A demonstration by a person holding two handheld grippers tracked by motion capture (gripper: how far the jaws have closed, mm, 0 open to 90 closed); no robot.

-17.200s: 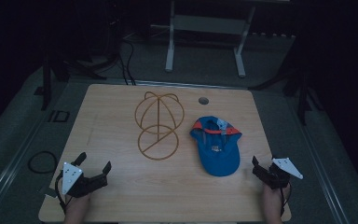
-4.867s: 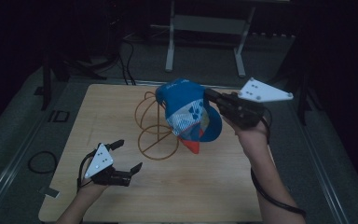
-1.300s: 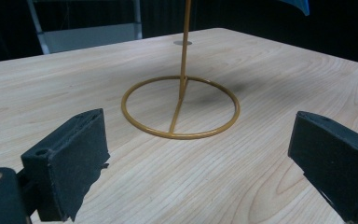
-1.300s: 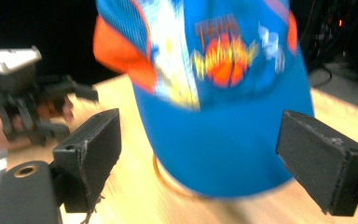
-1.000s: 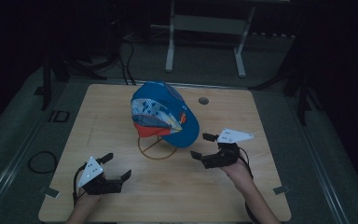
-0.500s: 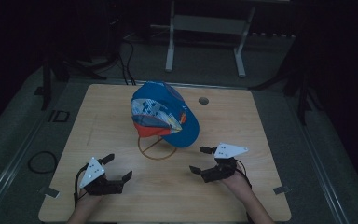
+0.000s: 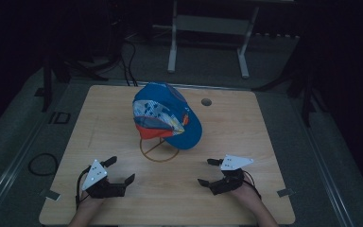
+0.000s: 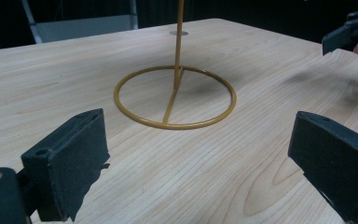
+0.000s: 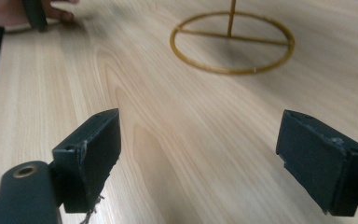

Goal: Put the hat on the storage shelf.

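A blue cap (image 7: 166, 114) with a red and patterned brim rests on top of a gold wire stand (image 7: 159, 150) in the middle of the wooden table (image 7: 264, 123). The stand's ring base (image 8: 175, 97) and upright rod show in the left gripper view, and the ring base (image 9: 231, 43) shows again in the right gripper view. My left gripper (image 7: 121, 170) lies at the front left, open and empty. My right gripper (image 7: 207, 171) lies at the front right, also open and empty. Both stand well short of the stand.
A round hole (image 7: 206, 101) sits in the table behind the cap. A white metal frame (image 7: 207, 28) stands on the floor beyond the table. Cables (image 7: 41, 163) lie on the floor at the left. Bare wood stretches between the two grippers.
The right gripper has let go of the cap, now on the stand, and drawn back toward the front right edge. The left gripper has barely moved.
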